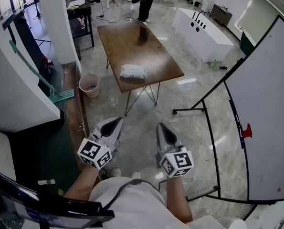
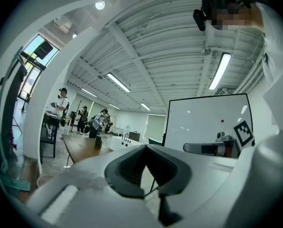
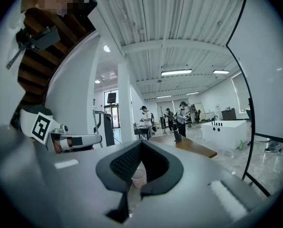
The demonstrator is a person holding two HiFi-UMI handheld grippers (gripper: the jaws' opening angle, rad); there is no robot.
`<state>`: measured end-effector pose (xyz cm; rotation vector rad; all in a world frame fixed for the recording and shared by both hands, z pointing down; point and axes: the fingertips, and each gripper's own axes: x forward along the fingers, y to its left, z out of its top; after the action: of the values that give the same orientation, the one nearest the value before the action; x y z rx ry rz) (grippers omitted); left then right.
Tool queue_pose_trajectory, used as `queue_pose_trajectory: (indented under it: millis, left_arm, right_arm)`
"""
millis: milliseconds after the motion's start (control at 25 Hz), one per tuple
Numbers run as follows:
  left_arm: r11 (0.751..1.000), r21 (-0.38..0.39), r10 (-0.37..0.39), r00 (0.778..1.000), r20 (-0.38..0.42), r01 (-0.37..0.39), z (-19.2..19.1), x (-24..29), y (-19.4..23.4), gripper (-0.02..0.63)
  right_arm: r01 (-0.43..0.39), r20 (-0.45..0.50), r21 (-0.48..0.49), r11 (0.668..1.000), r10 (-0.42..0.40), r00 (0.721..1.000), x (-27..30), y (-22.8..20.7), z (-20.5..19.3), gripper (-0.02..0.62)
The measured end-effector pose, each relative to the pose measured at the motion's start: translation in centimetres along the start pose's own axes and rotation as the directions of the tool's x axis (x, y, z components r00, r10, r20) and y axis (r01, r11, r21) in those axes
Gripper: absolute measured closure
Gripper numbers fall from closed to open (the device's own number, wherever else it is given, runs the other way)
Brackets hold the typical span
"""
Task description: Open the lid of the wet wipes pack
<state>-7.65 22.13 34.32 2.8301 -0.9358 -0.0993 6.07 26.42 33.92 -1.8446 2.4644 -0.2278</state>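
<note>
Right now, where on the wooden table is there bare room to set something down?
The middle of the table, between the wet wipes pack near the front edge and the dark container at the far end, is bare; so is the front right corner. Only the strip left of the pack is narrow.

Out ahead, a brown wooden table on thin metal hairpin legs (image 1: 132,44) stands on the glossy pale marble floor (image 1: 146,123), with a small dark upright container (image 1: 142,32) near its far end. Just left of the table sits a round pink bucket (image 1: 89,82), and nearer the white wall a teal long-handled mop (image 1: 61,96) leans with its head low. On the right stands a big whiteboard on a black tubular stand (image 1: 270,109), a small red mark (image 1: 247,130) on its face. Beyond the table are a long white tub with black dots (image 1: 206,37) and a person in dark trousers (image 1: 145,1), standing.
</note>
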Motion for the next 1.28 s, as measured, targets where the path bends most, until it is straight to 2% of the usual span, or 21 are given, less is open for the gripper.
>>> queue_pose_trajectory:
  millis: [400,560,960,1280]
  left_arm:
    - [1.000,0.001,0.016,1.000,0.013,-0.016,0.8,-1.8,2.0,0.601]
    - [1.000,-0.003,0.010,1.000,0.012,-0.010,0.8,-2.6,3.4,0.601]
    - [0.999,-0.029,-0.028,1.000,0.007,0.028,0.2,-5.0,6.2,0.601]
    - [0.999,-0.049,-0.010,1.000,0.007,0.010,0.1,-6.4,8.2,0.601]
  right_arm:
    - [0.000,-0.011,-0.018,1.000,0.000,1.000,0.8,1.9,-0.2,0.588]
    - [-0.005,-0.002,0.008,1.000,0.005,1.000,1.4,2.8,-0.4,0.588]
    - [0.051,-0.003,0.032,0.998,-0.051,0.999,2.1,4.2,-1.6,0.586]
    - [0.053,-0.022,0.019,0.998,-0.053,0.998,3.3,5.5,-1.5,0.586]
